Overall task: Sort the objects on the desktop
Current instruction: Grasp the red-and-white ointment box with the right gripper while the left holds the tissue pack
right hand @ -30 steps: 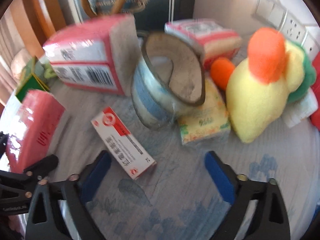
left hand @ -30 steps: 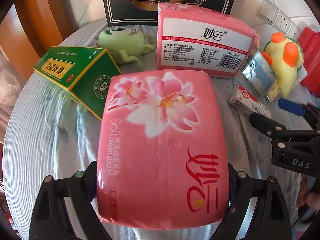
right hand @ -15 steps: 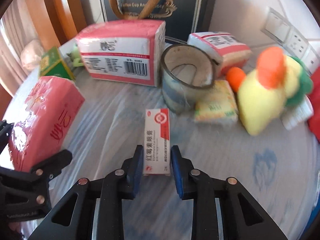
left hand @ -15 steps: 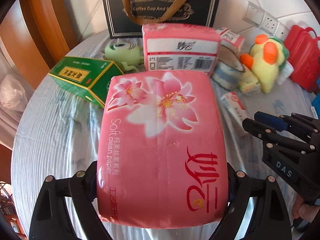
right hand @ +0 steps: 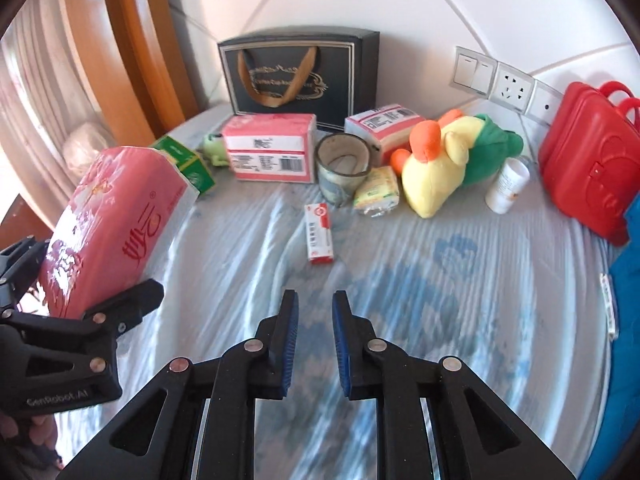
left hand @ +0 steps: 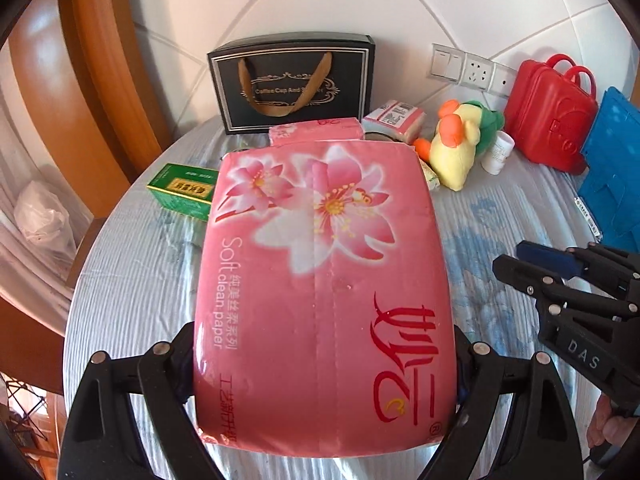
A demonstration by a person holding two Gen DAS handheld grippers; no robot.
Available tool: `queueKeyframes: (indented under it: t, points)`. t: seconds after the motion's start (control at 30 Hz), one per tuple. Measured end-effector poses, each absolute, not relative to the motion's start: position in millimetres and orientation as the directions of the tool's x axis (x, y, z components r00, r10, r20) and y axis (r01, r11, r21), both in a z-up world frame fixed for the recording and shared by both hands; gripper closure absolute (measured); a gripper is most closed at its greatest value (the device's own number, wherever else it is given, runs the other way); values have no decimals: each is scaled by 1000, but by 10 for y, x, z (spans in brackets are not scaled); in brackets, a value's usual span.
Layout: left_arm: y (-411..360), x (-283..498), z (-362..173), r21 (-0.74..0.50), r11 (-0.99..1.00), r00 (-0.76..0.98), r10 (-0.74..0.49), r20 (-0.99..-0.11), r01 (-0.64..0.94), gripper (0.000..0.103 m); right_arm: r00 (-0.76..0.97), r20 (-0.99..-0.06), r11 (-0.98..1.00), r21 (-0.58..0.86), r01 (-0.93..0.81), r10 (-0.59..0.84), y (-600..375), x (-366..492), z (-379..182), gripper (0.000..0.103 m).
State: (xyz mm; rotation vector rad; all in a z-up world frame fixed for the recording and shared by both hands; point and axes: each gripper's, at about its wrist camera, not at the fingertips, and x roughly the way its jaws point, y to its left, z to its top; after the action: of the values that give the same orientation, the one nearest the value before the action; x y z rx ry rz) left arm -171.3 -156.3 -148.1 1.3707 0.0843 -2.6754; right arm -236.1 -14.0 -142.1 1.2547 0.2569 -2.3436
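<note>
Round counter (right hand: pixel 460 280) under a blue-patterned cloth. Large pink tissue pack (left hand: pixel 324 300) raised off the counter, clamped across its width by the left hand-held gripper (left hand: pixel 324 364), left of the right hand-held gripper (right hand: pixel 314 316). Black gift bag (right hand: pixel 300 76) far beyond that gripper at the wall; red case (right hand: pixel 588 160) beyond and right. Second pink tissue pack (right hand: pixel 270 148), plush duck (right hand: pixel 440 168) and tape roll (right hand: pixel 344 168) ahead. Small red-and-white box (right hand: pixel 319 234) flat on the counter just ahead of the right hand-held gripper, untouched. Right jaws narrowly apart, just been opening, nothing between.
</note>
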Motion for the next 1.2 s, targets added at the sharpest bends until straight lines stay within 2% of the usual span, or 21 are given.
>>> queueKeyframes:
  t: [0.07, 0.1, 0.27, 0.5, 0.57, 0.67, 0.73, 0.9, 1.2]
  points:
    - [-1606, -1696, -1516, 3, -987, -568, -94, -818, 159, 13, -484, -816, -877, 56, 478, -316, -137, -2327, -1391, 57]
    - [-1620, -1717, -1553, 2, -987, -560, -95, -823, 163, 13, -481, -817, -877, 60, 477, -317, -154, -2344, -1403, 55]
    - [-1744, -1930, -1875, -5, -984, -516, -89, -852, 179, 13, -454, -833, -876, 74, 476, -316, -242, -2543, -1586, 55]
    - [-2034, -2504, -2399, -2, -978, -474, -100, -875, 210, 13, -381, -871, -869, 96, 486, -309, -490, -3237, -2138, 55]
    - [-2079, -2647, -2519, 8, -976, -468, -112, -877, 218, 13, -362, -876, -862, 109, 495, -318, -582, -3407, -2287, 58]
    - [-2101, -2766, -2644, 7, -975, -459, -110, -882, 220, 13, -331, -892, -846, 98, 524, -308, -721, -3527, -2497, 77]
    - [-2080, -2774, -2679, 7, -977, -455, -106, -884, 213, 13, -359, -886, -840, 59, 539, -292, -794, -3510, -2554, 77]
    - [-1969, -2573, -2457, -1, -981, -482, -93, -871, 193, 13, -387, -868, -841, 64, 537, -312, -707, -3310, -2460, 77]
    - [-1297, -1846, -1503, -8, -997, -604, -38, -796, 74, 13, -540, -774, -882, 50, 468, -330, 39, -2409, -1568, 77]
